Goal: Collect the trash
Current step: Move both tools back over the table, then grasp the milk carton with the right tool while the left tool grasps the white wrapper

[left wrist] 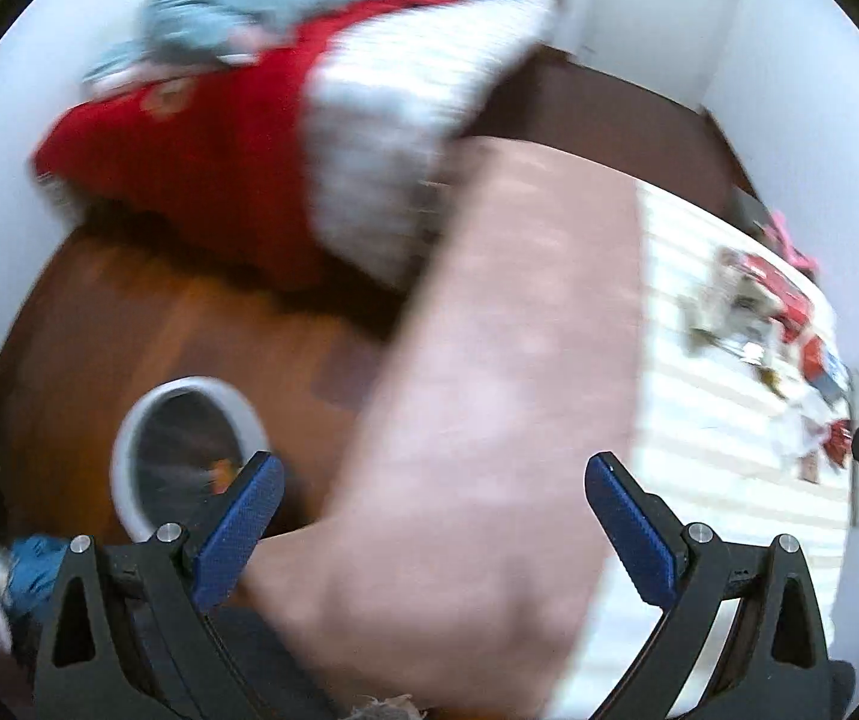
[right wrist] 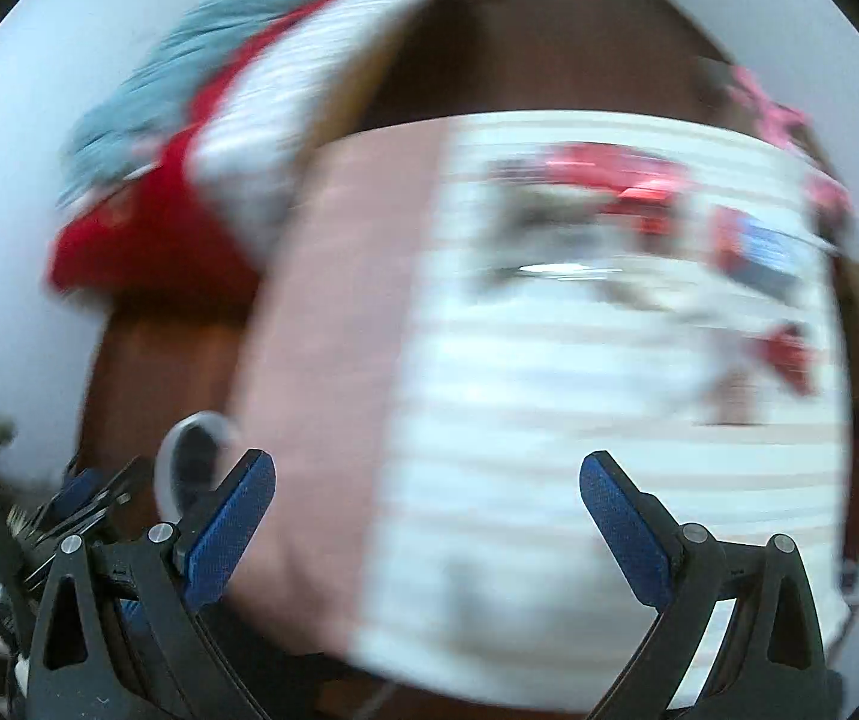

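Wrappers (right wrist: 657,228) on bed (right wrist: 579,420) looked light, crinkly, slippery; pinch a crumpled edge. Left gripper (left wrist: 432,528) and right gripper (right wrist: 426,522) were wide open, empty.

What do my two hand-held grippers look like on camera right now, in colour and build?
Both look alike. The left hand-held gripper has two blue pads with a fine knurled texture, mounted on matte black angular arms with triangular cut-outs and round silver bolt heads at the pivots. The right hand-held gripper has the same build. No cables, markings or sleeves are clearly visible.
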